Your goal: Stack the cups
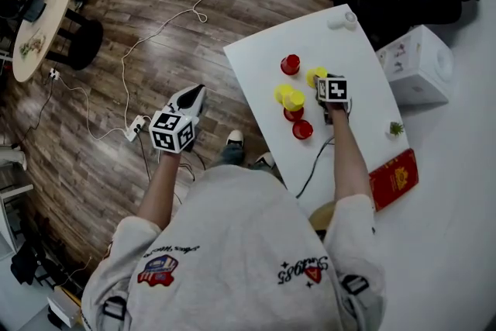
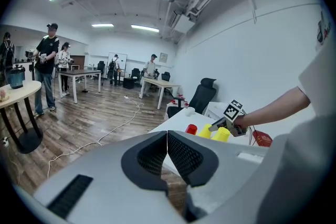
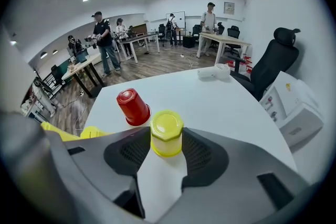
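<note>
Right hand-held gripper on inverted yellow cup, left idle.

Right hand-held gripper (image 3: pixel 167 151) is angled down at the white bench (image 3: pixel 226 105), its pads against both sides of a yellow cup (image 3: pixel 167 132). The cup is glossy and tapered and stands upside down on the bench, its faceted base facing up. A red cup (image 3: pixel 133 106), also inverted, stands just beside it on the far left. Two more yellow cups (image 1: pixel 289 97) and two red ones (image 1: pixel 301 128) sit nearer the person. Left hand-held gripper (image 2: pixel 167 152) is off the bench over the wood floor (image 1: pixel 155 27), jaws pressed together with nothing between them.
</note>
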The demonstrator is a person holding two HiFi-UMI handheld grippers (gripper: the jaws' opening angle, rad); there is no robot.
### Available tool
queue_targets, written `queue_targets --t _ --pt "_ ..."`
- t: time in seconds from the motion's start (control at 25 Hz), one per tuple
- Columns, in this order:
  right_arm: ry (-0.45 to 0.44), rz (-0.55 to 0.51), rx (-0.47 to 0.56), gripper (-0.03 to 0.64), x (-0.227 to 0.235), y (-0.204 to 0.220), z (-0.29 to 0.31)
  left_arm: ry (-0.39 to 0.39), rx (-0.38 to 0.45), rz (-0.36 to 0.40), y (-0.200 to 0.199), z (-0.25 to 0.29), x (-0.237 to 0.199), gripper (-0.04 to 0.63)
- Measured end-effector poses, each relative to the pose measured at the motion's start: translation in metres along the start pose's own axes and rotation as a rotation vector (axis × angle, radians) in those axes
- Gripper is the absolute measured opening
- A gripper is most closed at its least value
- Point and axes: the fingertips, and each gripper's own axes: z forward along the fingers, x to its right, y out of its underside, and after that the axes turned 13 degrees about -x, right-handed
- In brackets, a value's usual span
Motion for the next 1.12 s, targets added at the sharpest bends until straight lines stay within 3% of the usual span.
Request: queue_targets --t 0.52,1.12 --pt "0.033 -0.023 0.134 0.189 -0.007 0.012 -0.112 0.144 -0.009 0.072 -0.019 0.027 0.037 0.006" --pt "0.002 -0.114 0.112 0.189 -0.073 0.088 -0.164 0.313 -0.009 0.169 -0.034 0.057 0.108 0.006"
